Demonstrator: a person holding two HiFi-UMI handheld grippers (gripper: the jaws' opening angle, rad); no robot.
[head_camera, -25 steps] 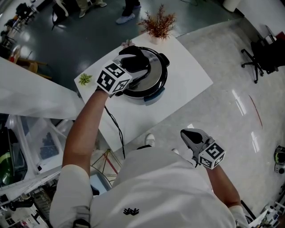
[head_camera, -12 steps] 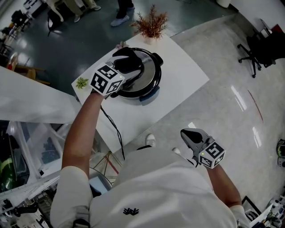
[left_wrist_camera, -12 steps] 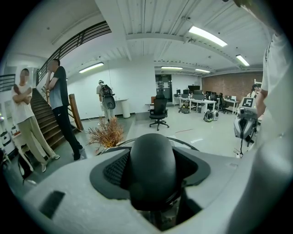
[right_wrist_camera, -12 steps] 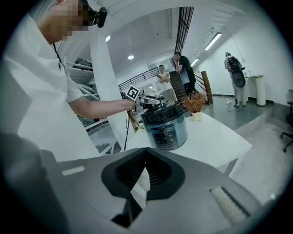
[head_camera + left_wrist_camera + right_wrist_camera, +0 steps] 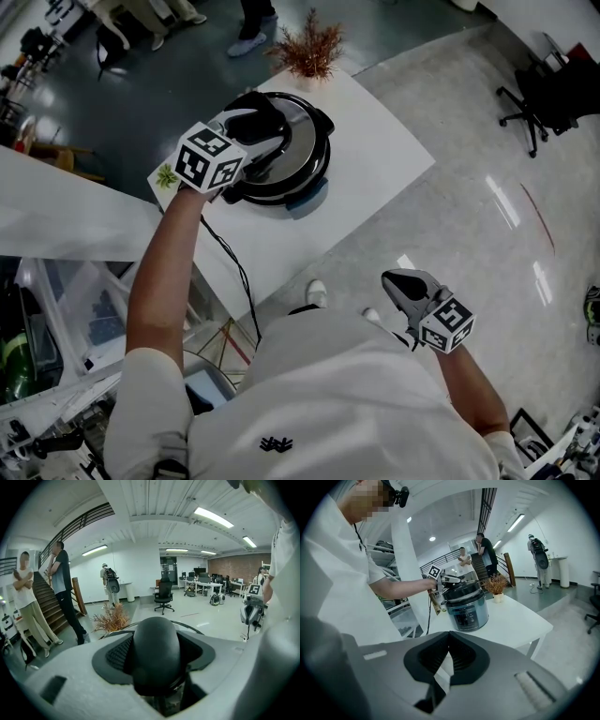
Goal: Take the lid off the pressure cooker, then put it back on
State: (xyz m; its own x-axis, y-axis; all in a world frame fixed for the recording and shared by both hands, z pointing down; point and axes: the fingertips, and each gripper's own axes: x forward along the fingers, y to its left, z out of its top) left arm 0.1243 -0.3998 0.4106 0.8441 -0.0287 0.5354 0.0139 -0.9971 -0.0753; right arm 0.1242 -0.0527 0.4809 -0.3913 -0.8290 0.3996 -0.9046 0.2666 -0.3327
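- Two grippers, one at work: my left gripper (image 5: 253, 127) is clamped on the black lid knob (image 5: 156, 653), which fills the space between its pads. That hold looks the same as a second ago.
- My right gripper (image 5: 449, 634) is closed on nothing, hanging near my body on the right, well apart from the table (image 5: 375, 178). It has barely shifted.
- The lid (image 5: 300, 141) sits on the pressure cooker (image 5: 466, 609); from the right gripper view I see no gap between lid and body.
- The cooker stands at the far left part of the table. A dried plant (image 5: 307, 52) is just beyond it and a small green sprig (image 5: 167, 175) sits at the left edge.
- In the head view the cooker and table have slid a little to the left together. The lid's side handle (image 5: 322, 122) keeps its place on the far right of the rim. I read that as my head moving, not the lid turning.
- For the task this means, as I judge it, that removal has not really begun: I have the knob, but the lid is neither twisted free nor raised. The next move probably calls for a turn to unlock before lifting.
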